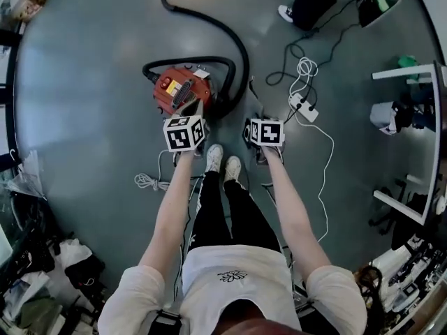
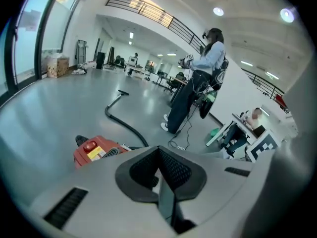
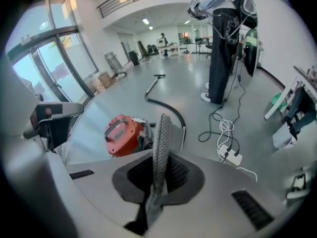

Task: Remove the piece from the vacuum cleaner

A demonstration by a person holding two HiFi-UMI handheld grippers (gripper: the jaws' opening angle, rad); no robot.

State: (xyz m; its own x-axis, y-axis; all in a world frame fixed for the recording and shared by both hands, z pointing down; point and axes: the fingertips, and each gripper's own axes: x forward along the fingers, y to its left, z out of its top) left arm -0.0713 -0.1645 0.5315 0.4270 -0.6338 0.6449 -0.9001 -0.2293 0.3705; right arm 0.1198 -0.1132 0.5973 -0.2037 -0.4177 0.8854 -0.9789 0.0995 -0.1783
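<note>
A red canister vacuum cleaner [image 1: 181, 89] stands on the grey floor just ahead of my feet. Its black hose [image 1: 234, 40] curls around it and runs off up the floor. My left gripper [image 1: 192, 121] hovers over the vacuum's near edge, and its jaws look shut with nothing between them. My right gripper [image 1: 257, 128] hangs to the right of the vacuum, apart from it, also shut and empty. The left gripper view has the vacuum [image 2: 96, 150] low on the left. In the right gripper view the vacuum [image 3: 121, 133] sits left of the closed fingertips [image 3: 162, 120].
A white power strip with coiled cables [image 1: 305, 107] lies on the floor to the right. Another person [image 3: 223, 43] stands further off near those cables. White desks [image 1: 408, 117] line the right side, and bags and clutter [image 1: 42, 271] fill the near left.
</note>
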